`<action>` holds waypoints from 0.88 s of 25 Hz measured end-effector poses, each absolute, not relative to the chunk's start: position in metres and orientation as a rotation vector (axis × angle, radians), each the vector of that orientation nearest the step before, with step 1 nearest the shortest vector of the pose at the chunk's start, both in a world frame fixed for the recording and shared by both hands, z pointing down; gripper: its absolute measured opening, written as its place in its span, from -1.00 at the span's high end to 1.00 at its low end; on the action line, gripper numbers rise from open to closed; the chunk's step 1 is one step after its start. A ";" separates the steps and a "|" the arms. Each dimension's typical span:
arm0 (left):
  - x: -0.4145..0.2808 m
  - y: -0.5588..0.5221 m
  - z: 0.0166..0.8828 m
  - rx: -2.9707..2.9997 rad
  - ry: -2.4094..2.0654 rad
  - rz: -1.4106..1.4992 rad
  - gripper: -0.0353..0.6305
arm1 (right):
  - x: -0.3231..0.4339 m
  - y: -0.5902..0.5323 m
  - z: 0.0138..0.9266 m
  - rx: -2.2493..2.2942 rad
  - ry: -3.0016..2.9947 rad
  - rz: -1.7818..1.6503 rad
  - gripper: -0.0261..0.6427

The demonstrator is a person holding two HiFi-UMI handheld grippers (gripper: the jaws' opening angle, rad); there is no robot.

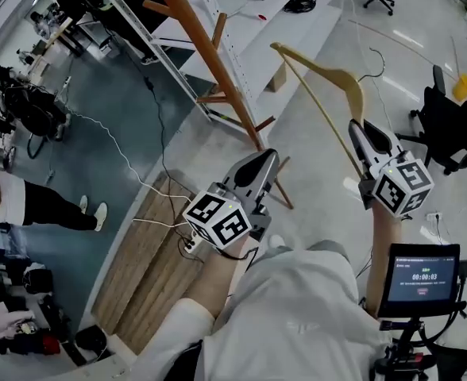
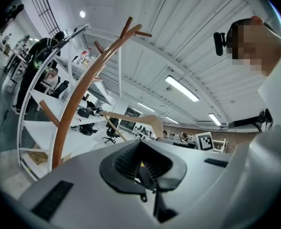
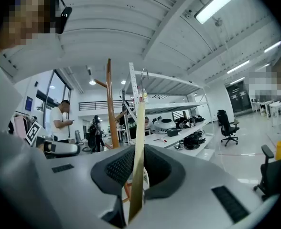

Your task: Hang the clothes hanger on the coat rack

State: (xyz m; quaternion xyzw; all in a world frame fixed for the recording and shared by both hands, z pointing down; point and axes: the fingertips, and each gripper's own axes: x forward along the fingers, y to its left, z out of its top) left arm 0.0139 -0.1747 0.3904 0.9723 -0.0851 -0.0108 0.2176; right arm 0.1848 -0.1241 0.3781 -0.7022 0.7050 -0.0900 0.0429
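**Jaws: right clamped on the hanger, left closed on nothing**

Jaws of your right gripper are clamped on the clothes hanger. In the right gripper view the wood stands upright between the pads, pinched from both sides. Jaws of your left gripper are together, and the left gripper view shows nothing between them.

1. Coat rack: a tall pole of orange-brown wood with angled pegs near the top. It stands ahead of you and to the left, beside a white shelving unit. No peg carries anything.

2. Clothes hanger: pale wood, held in the air to the right of the rack and well apart from it. Your grip appears to sit at one outer end, near where the shoulder arm meets the crossbar.

3. Hook: thin metal wire at the neck, pointing away from the rack.

Handling, as a judgement: expect a light, stiff load. Smooth wood gripped at one end may pivot between the pads, so keep the clamp firm. Turn the hook toward a peg before you approach. A hold nearer the neck would give steadier control.
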 end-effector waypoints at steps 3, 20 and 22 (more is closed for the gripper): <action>0.030 -0.186 0.372 2.742 -0.233 -0.055 0.88 | 0.189 -0.141 0.357 -2.169 2.193 -0.198 0.73; 0.072 -0.231 0.191 3.009 -0.383 -0.299 0.88 | 0.209 -0.230 0.176 -2.300 2.234 0.336 0.73; 0.074 -0.229 0.171 3.058 -0.418 -0.313 0.88 | 0.205 -0.238 0.156 -2.307 2.231 0.392 0.73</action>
